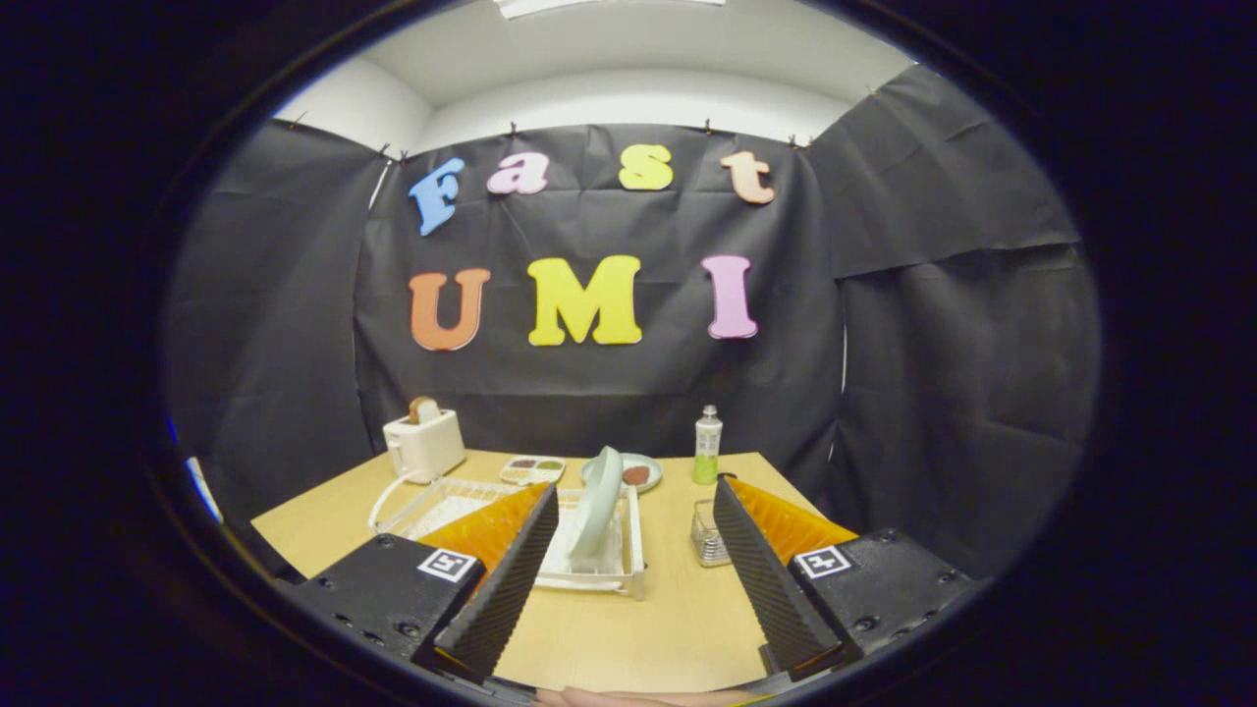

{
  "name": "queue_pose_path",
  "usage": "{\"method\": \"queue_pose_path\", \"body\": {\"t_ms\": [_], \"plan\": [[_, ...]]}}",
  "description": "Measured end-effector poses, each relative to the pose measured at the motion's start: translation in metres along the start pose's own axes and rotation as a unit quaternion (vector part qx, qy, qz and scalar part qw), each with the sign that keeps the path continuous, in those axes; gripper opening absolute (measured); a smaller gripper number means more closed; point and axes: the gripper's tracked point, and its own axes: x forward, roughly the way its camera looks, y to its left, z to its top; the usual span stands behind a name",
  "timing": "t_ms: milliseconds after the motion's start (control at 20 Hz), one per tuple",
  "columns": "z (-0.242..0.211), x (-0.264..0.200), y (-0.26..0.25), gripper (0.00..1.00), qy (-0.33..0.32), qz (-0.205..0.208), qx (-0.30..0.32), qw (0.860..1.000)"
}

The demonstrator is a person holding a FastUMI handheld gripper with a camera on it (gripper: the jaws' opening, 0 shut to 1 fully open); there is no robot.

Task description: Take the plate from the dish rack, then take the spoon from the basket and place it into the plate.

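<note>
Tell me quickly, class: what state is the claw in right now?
Claw: open, holding nothing; its fingers stand wide apart, with the upright plate in the dish rack just ahead between them.

My gripper (636, 530) hangs with fingers spread wide over the wooden table (678, 619), nothing held: plate (599, 501) upright in the white dish rack (589, 555) at 12 o'clock, mesh basket (707, 535) at 1, bottle (707, 447) beyond, toaster (424, 442) at 10.
</note>
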Motion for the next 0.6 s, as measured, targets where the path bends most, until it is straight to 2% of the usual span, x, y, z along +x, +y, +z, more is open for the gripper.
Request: {"method": "queue_pose_path", "body": {"t_ms": [150,400,600], "plan": [[-0.001,0.038,0.009,1.0,0.049,0.008,-0.044,0.998],[0.016,0.118,0.027,1.0,0.132,0.01,-0.068,0.989],[0.013,0.182,0.03,1.0,0.208,-0.012,-0.087,0.974]]}}
